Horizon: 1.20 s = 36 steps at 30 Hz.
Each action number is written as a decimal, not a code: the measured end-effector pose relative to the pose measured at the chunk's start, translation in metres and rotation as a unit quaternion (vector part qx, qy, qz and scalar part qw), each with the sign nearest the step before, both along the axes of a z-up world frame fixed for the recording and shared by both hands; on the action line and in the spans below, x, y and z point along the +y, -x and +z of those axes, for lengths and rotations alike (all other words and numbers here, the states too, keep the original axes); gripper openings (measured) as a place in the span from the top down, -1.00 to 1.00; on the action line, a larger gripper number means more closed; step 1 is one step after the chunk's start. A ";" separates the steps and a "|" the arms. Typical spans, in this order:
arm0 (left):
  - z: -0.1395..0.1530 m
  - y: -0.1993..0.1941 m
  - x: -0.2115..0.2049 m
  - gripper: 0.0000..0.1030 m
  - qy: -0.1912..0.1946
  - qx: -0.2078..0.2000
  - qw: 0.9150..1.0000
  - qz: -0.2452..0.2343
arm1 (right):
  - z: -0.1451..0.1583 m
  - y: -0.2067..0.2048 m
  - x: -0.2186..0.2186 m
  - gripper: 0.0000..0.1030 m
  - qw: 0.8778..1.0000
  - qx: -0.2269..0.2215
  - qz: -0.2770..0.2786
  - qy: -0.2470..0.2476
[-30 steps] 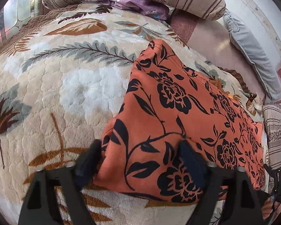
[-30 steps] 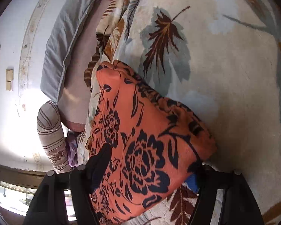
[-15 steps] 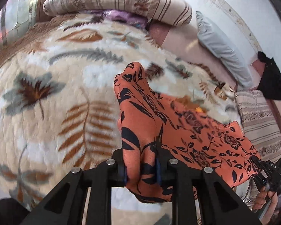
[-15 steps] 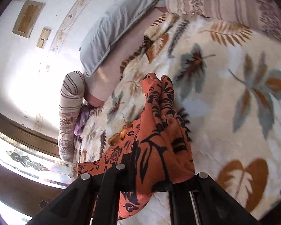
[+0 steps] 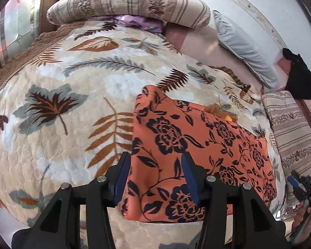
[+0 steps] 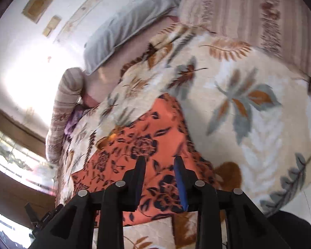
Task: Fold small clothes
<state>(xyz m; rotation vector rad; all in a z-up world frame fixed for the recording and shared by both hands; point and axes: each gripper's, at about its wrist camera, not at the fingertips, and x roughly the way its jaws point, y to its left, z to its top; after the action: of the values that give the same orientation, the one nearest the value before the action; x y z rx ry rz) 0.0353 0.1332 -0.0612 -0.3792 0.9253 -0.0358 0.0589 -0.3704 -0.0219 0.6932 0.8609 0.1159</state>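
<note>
Orange floral garment [image 5: 197,145] lying folded flat on leaf-print bed blanket [image 5: 62,134], near front edge of bed. Thin, soft, light fabric; likely draping and slipping, not fragile. Best hold judged at corners or along folded edge, pinching all layers.

Left hand-held gripper [image 5: 155,176] jaws opening, hovering over cloth, nothing clamped. Right hand-held gripper [image 6: 159,178] jaws opening likewise, not gripping cloth.

No readable brands, labels, writing.

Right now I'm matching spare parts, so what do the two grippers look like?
Both match. The left gripper has two matte black angular plastic fingers with blue pads on their inner faces and round silver pins at the joints. The right gripper is the same: black fingers, blue pads, silver pins. No cables, markings or sleeves show.
</note>
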 end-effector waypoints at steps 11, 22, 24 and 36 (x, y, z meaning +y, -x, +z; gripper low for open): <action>-0.051 -0.134 -0.019 0.01 -0.066 0.050 0.993 -0.086 | -0.084 -0.157 0.049 -0.52 0.972 0.103 0.196 -0.073; -0.012 -0.126 0.027 0.01 -0.050 -0.015 0.998 0.020 | -0.053 -0.116 -0.041 -0.50 0.996 0.005 -0.009 -0.086; 0.001 -0.092 0.021 -0.09 -0.057 -0.030 0.998 0.000 | -0.035 -0.087 -0.027 -0.51 0.996 -0.005 0.026 -0.080; -0.051 0.031 -0.004 -0.53 -0.097 0.057 0.994 -0.013 | -0.098 0.028 0.000 -0.42 0.985 0.077 0.032 -0.152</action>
<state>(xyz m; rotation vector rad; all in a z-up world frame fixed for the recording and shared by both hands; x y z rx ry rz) 0.0039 0.1294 -0.1124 -0.1894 1.0367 0.0518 0.0305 -0.3702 -0.1199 0.9687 1.0252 0.2580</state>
